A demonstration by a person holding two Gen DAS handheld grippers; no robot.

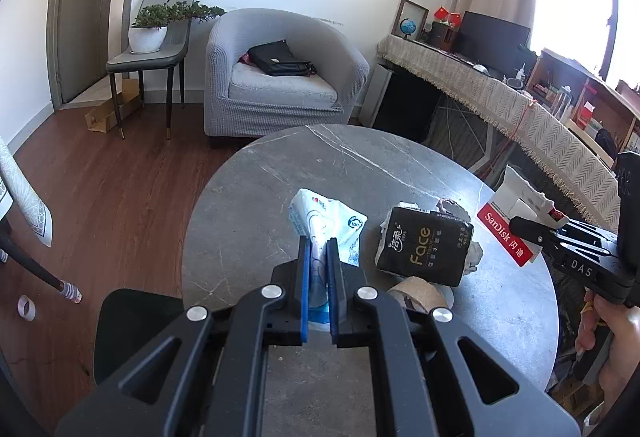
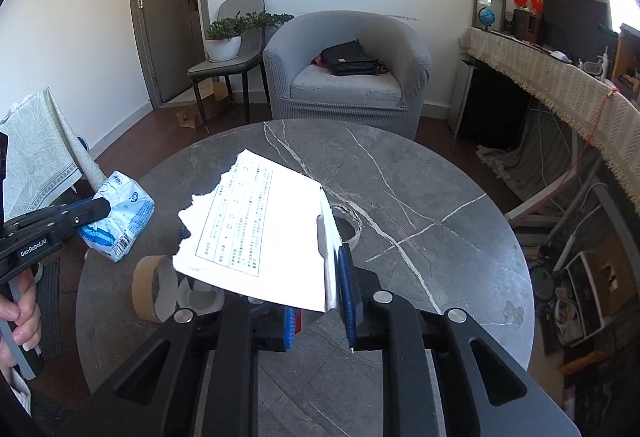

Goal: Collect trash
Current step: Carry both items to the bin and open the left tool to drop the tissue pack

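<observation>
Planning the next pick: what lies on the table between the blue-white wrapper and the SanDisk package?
In the left wrist view, the black Face tissue pack lies between the blue-white wrapper and the SanDisk package.

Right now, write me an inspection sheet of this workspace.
Surface: round grey marble table, white veins.
Job's things: blue-white plastic wrapper in the left gripper; torn SanDisk card package in the right gripper.
Clutter: black Face tissue pack on crumpled paper, brown tape roll.
Grippers: both shut on their items, each held by a hand.
Cables: loose wires under the covered side desk.
Surroundings: grey armchair with a black bag, chair with potted plant.
</observation>
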